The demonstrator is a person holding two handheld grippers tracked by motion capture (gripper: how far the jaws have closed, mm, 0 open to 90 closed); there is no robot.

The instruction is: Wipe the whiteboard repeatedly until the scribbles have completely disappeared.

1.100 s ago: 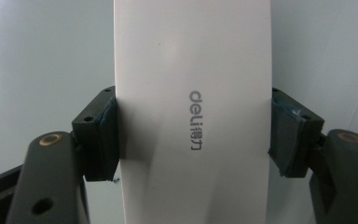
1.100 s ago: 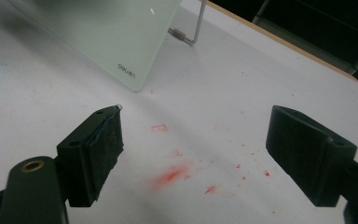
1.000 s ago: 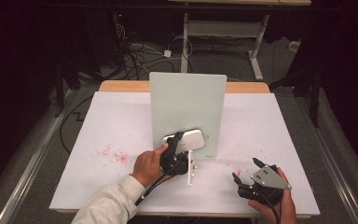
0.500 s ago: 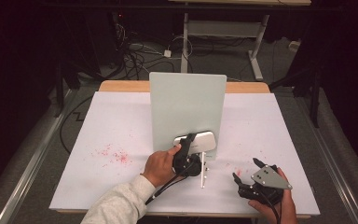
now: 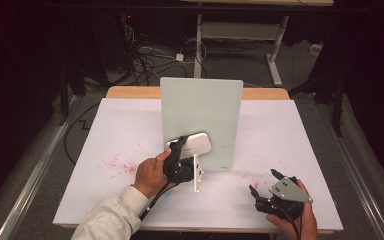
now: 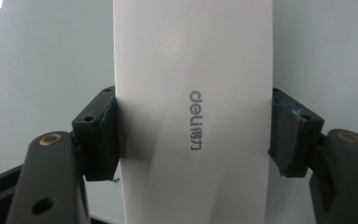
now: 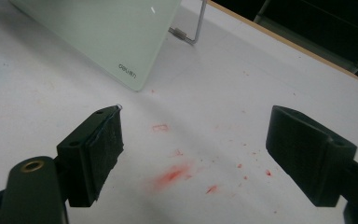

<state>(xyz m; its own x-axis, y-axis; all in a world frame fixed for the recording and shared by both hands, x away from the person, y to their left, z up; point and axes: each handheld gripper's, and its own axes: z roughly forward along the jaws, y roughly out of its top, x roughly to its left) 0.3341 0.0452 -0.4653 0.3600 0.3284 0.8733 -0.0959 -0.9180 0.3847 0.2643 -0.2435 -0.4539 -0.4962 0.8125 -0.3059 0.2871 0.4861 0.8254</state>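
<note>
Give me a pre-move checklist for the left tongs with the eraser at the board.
1. Left tongs shut on the white deli eraser: ok, both pads press its sides.
2. Eraser centred between the pads: ok in the left gripper view.
3. Eraser touching the upright glass board: cannot tell; it sits in front of the lower left area.
4. Board standing steady: ok, upright on the white table cover, with a metal support leg behind it.
5. Right tongs open and clear of the board: ok.
6. Red marks on the cover: not ok, uncleaned.
</note>
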